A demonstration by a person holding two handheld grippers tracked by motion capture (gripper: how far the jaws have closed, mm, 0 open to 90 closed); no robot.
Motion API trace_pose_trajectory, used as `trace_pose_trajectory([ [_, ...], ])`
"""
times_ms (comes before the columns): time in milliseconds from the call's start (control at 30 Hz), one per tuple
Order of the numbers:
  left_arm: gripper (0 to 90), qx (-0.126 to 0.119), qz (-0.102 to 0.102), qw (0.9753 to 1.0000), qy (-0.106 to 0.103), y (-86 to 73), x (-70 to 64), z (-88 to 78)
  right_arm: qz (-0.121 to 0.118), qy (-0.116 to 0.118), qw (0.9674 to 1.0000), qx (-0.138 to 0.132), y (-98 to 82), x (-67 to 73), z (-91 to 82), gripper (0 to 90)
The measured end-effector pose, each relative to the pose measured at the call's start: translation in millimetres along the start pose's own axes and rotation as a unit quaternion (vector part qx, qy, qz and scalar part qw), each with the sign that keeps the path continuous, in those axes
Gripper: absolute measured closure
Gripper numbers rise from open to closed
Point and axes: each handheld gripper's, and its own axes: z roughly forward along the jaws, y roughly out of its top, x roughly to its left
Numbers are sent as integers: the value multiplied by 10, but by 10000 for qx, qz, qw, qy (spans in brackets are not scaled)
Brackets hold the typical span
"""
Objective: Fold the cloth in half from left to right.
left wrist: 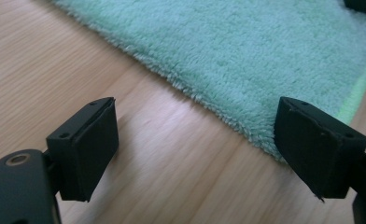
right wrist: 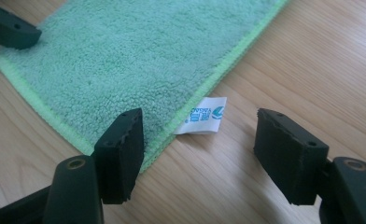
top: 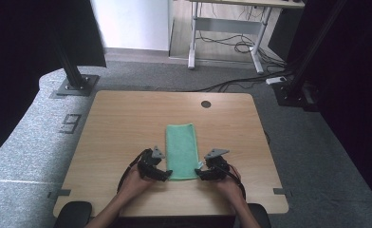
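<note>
A green towel, folded into a long strip, lies flat on the wooden table. My left gripper is at the towel's near left corner and my right gripper at its near right corner. In the left gripper view my left gripper is open over bare wood, with the towel's fluffy edge just beyond its jaws. In the right gripper view my right gripper is open, one jaw over the towel's stitched corner, and the white label lies between the jaws. The left gripper's jaw shows at the far corner.
A round dark cable hole sits near the table's far edge. Black frame posts stand on the carpet at both far corners. A desk frame and floor cables lie behind the table.
</note>
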Motion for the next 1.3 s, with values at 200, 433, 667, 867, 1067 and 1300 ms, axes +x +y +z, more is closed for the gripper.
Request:
trace_pose_trajectory([
  [200,148,42,-140,9999,74,-68,144,-65,-40,32,10000,-50,94,110,103,323],
  [433,147,45,-273,9995,165,-130,271,-118,-70,40,9999,-99,187,186,207,307],
  [667,143,-8,-379,9990,220,-179,358,-146,-77,52,9999,-122,273,225,296,301],
  [867,136,-130,-372,9990,225,-209,355,-140,-16,3,9998,-207,255,238,297,300],
  [1067,140,-238,-415,9987,153,-206,359,-154,-75,47,9998,-186,241,223,266,252],
  [1300,122,-455,-375,9982,115,-212,348,-334,-42,-88,9996,-278,202,128,86,205],
])
